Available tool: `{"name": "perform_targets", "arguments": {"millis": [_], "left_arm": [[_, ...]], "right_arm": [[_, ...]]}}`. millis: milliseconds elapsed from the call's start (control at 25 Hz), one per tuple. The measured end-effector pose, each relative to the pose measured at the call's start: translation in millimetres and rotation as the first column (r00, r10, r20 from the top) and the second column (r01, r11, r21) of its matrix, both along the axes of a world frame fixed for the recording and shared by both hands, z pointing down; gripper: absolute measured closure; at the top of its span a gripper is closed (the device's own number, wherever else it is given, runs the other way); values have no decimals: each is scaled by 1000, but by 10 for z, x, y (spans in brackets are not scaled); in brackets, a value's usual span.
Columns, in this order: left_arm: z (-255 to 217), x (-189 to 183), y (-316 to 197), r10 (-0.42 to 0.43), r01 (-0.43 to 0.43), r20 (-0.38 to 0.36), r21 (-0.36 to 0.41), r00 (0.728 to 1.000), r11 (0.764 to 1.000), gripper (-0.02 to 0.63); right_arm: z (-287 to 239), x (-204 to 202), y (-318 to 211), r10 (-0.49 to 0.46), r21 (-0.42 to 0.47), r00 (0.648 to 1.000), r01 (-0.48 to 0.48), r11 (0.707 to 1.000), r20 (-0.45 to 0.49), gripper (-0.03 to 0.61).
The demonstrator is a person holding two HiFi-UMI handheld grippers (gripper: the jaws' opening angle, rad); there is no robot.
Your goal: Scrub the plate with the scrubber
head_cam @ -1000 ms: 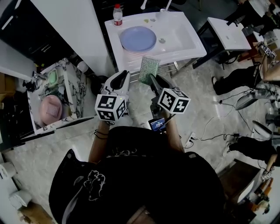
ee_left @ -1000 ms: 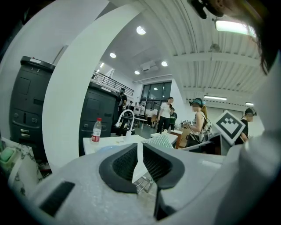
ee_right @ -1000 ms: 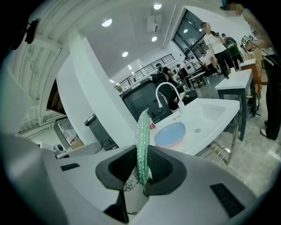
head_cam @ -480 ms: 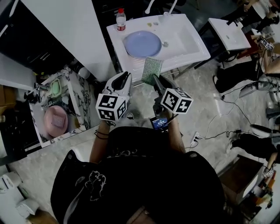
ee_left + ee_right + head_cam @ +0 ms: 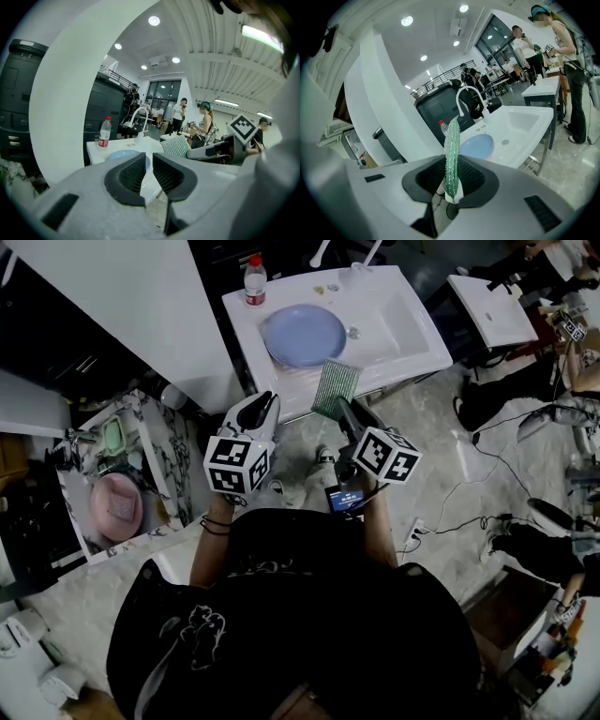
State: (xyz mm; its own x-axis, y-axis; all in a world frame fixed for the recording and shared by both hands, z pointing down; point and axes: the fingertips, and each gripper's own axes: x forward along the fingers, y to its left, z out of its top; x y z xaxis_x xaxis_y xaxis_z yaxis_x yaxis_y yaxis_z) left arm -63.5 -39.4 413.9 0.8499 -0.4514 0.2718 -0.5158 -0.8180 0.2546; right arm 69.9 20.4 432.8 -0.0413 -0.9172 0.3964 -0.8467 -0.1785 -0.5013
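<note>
Plate (image 5: 303, 335), round, pale blue, lies in the white sink (image 5: 412, 329).
Head view: right gripper (image 5: 342, 407) holds a flat green mesh scrubber (image 5: 336, 387) near the sink. Left gripper view: left gripper (image 5: 149, 161) closed, empty. Right gripper view: ribbed pads (image 5: 471, 179) pinch the scrubber.

The scrubber (image 5: 452, 154) is a thin pad of green, glittering woven mesh, rough and sparkly, with a pale patch at its lower end. The right claw (image 5: 452, 183) and the left claw (image 5: 149, 171) have matt, finely grained, pale plastic shells. Their pads (image 5: 132, 174) are dark, matt and ribbed, like rubber. The plate (image 5: 303, 335) is pale blue and smooth with a soft sheen. The sink (image 5: 412, 343) is white and glossy, like glazed ceramic. At its far left corner the bottle (image 5: 253, 277) is clear plastic with a red cap. The floor (image 5: 441, 456) looks like polished, veined stone.
</note>
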Motion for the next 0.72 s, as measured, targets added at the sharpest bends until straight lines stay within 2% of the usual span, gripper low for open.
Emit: {"name": "perform_targets", "arguments": {"millis": [320,400,520,720], "left_arm": [[220,343,-315,-71,73,61,-28,996,997,572],[285,499,-386,-84,88,84,-43,993,995,549],[363,759,-495,-113,120,101,-68,988,990,469],[518,1109,-595,-204,219,128,-119,971,968,468]], "right_arm": [[149,562,-301,-27,-11,999,27,1000,21,497],[180,758,-406,-40,-15,999,41,999,30,497],[207,1050,-575,-79,-22,996,80,997,34,499],[258,1510,-762,-138,-32,989,140,990,53,499]]}}
